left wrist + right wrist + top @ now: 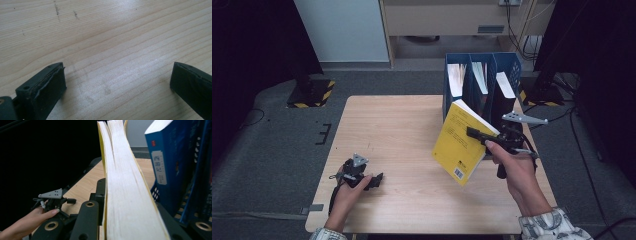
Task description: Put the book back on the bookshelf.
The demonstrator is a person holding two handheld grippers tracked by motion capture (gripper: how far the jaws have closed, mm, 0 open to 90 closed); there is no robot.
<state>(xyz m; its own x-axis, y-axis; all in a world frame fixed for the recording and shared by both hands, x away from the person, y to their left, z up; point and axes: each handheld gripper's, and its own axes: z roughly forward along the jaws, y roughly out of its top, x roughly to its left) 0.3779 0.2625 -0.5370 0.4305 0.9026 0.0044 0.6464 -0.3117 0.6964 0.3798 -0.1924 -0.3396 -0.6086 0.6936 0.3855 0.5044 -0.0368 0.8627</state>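
L gripper (373, 180) sits low on the table (402, 125) near its front-left corner, resting under the person's left hand (349, 192). Jaws spread wide w/ nothing between them, just bare wood grain in the left gripper view. Prob parked there to stay clear of the working side; it's well apart from the book.

R gripper (476, 134) is pinching the yellow book (459, 145), jaws pressed together on it near the page edge, w/ the right hand (514, 170) behind. Book is off the table, tilted, its lower corner hanging toward the tabletop, upper edge leaning toward the blue file rack (482, 80) just beyond the jaws. In the right gripper view the pages (125, 190) run straight out from between the jaws, fanning a bit at the far end: grip is at one edge only, so the rest sags open.

Rack is behind and beside the book; its slots already hold other books, incl a blue book (165, 165) right next to the jaws. My read: the tilt is to line the book up edge-on w/ a slot. Can't tell which.
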